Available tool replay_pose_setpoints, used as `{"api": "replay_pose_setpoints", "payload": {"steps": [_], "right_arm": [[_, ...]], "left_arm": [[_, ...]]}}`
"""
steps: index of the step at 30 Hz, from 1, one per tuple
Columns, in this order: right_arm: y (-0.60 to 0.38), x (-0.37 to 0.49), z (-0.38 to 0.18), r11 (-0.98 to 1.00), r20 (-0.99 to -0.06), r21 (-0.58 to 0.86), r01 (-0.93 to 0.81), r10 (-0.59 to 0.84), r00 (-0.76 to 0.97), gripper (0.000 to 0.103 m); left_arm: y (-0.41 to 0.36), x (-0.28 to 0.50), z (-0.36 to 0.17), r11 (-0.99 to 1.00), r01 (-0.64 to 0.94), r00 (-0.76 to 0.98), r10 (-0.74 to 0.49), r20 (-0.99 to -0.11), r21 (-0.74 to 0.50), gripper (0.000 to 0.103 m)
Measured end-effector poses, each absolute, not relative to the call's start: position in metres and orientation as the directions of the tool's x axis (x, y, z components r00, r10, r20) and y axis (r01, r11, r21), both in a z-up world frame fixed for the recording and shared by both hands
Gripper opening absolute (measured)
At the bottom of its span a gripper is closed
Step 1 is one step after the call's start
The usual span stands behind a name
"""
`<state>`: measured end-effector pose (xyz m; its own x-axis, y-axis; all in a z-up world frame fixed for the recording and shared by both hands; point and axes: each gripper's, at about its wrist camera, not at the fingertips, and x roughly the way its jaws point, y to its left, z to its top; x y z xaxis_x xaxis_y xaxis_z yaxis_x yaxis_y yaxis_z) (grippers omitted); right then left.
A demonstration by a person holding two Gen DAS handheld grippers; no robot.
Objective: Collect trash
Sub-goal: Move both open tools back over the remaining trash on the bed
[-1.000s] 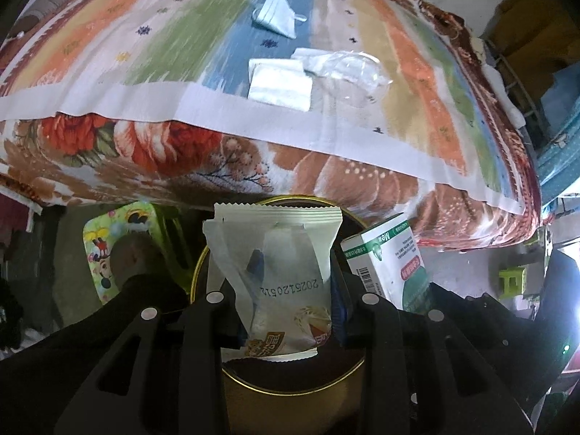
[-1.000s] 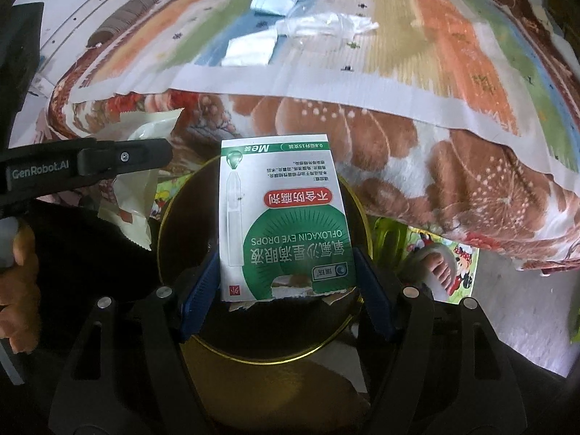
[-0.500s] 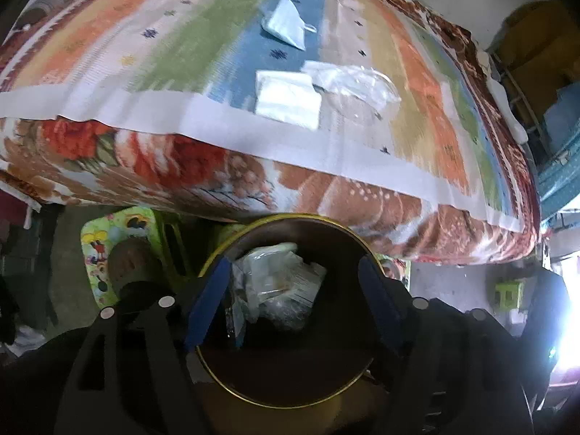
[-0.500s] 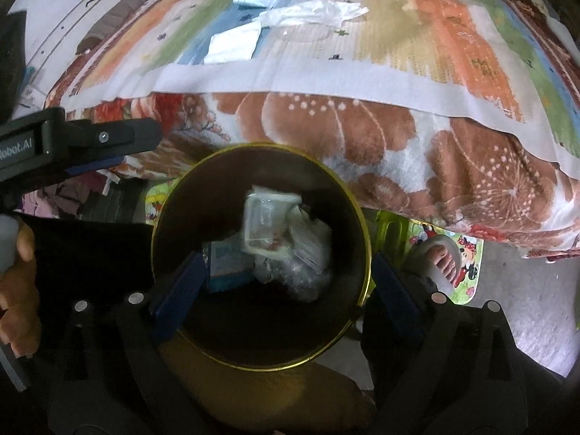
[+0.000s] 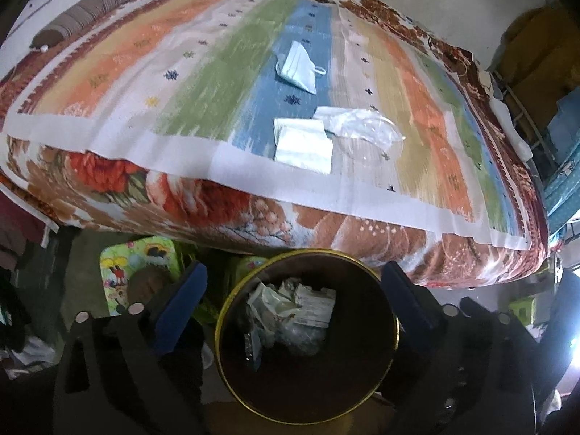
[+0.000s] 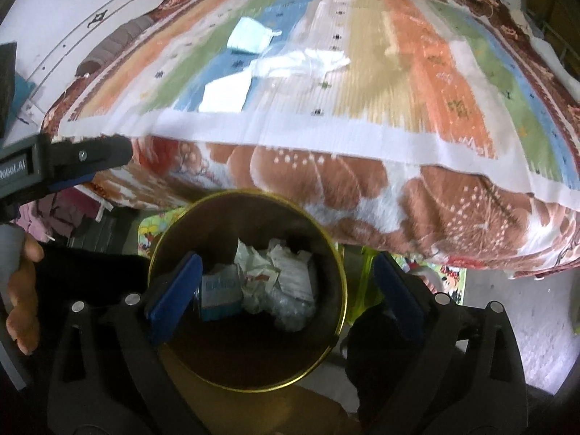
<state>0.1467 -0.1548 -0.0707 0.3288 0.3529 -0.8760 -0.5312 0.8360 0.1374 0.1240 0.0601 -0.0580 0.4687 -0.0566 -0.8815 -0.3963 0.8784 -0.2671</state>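
While both tools hang over the round bin (image 5: pixel 395 330) on the floor below the bed's near edge, we have the left gripper (image 5: pixel 295 302) spread wide with nothing between its blue pads, and the right gripper (image 6: pixel 286 291) equally wide and empty. Crumpled wrappers (image 6: pixel 268 272) and a small box (image 6: pixel 221 295) lie at the bin's bottom. On the striped blanket (image 5: pixel 181 83), near its front edge, we see a folded tissue (image 5: pixel 302 145) touching a clear plastic bag (image 5: pixel 366 128); a face mask (image 5: pixel 297 67) lies farther back toward the middle.
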Motion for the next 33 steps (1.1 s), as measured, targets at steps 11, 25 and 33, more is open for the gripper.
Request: {"api": "replay_pose_setpoints", "payload": {"steps": [11,25,33], "right_arm": [[-0.151,0.163,-0.049,0.833,-0.837,0.109,-0.542,0.371,0.403,0.094],[-0.129,0.183,-0.035,0.798,-0.813,0.073,-0.598,0.395,0.428,0.093],[-0.114,0.212,-0.029,0.791,-0.804,0.019,-0.611,0.375,0.461,0.087]], "left_arm": [[0.074,0.145,-0.035,0.933,-0.327,0.486,0.031,-0.874,-0.148,0.097],[0.064,0.185,-0.031,0.99,-0.139,0.433,0.063,-0.899,0.002,0.097],[0.066,0.205,-0.043,0.998,-0.059,0.394,0.045,-0.918,0.023,0.096]]}}
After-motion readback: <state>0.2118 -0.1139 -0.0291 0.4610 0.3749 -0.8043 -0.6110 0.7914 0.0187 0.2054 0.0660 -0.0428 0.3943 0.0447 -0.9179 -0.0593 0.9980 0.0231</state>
